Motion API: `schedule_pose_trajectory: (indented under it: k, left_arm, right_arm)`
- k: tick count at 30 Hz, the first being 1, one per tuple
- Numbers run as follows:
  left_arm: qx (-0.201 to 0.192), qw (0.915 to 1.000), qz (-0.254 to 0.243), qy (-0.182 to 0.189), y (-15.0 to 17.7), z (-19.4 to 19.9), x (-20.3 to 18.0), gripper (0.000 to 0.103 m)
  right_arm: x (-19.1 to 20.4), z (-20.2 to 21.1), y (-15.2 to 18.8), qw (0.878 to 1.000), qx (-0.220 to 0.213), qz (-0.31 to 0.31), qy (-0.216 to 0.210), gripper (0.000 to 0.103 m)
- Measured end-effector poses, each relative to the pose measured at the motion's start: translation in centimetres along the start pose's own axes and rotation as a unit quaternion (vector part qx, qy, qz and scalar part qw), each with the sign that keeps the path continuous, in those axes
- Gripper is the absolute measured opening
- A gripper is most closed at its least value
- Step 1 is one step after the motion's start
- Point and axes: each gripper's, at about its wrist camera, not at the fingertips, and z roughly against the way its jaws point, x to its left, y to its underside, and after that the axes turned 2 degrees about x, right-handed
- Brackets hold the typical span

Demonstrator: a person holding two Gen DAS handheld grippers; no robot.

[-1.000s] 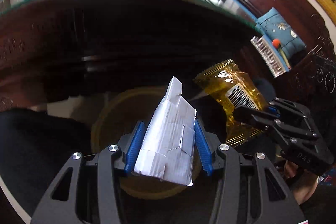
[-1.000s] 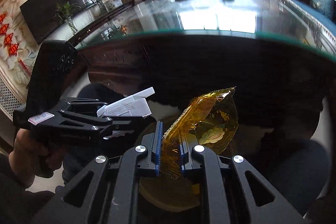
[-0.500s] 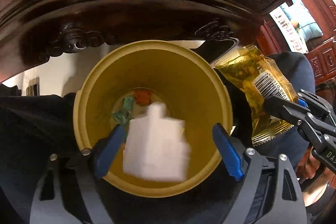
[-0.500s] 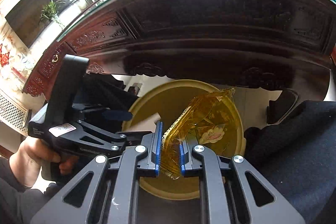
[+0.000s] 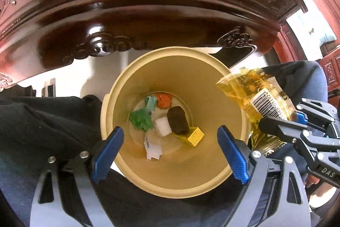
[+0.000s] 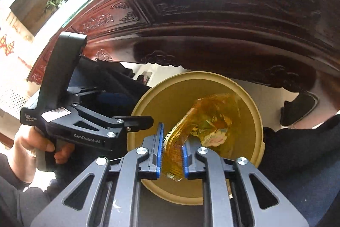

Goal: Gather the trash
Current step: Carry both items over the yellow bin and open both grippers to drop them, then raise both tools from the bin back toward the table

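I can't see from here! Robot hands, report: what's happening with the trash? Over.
Left gripper open, empty, above yellow bin. Right gripper shut on yellow wrapper, over bin. Nothing blocking.

Left gripper [image 5: 170,152] opened wide; white paper [image 5: 153,147] dropped from it into yellow bin [image 5: 212,82]. Both views tipped down from tabletop to bin.

A yellow bin [image 5: 212,82] stands on the pale floor [image 5: 70,76].

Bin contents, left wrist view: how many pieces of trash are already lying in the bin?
7 visible on the bin floor: orange scrap, green wrapper, green wad, white cube, dark brown block, yellow packet, white paper. More may lie underneath.
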Motion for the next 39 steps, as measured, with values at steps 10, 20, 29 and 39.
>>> schedule_pose_trajectory:
  k: [10,20,29,39]
  left_arm:
    - [-0.004,0.9998,0.006,0.019,0.2,0.6,0.3,0.090]
    - [-0.015,0.9997,0.001,0.018,0.2,1.5,0.0,0.090]
    - [-0.044,0.9989,-0.005,0.011,-0.1,4.2,-0.8,0.090]
    - [-0.160,0.9868,-0.012,-0.019,-3.4,12.6,-1.5,0.091]
  right_arm:
    - [0.8,-0.2,-0.1,0.999,0.021,0.021,0.023,0.051]
    - [1.0,0.8,-0.4,0.999,0.007,0.019,0.027,0.051]
    - [1.4,3.0,-0.8,0.999,-0.022,0.025,0.031,0.051]
    - [3.0,9.7,-4.2,0.985,-0.144,0.063,0.066,0.075]
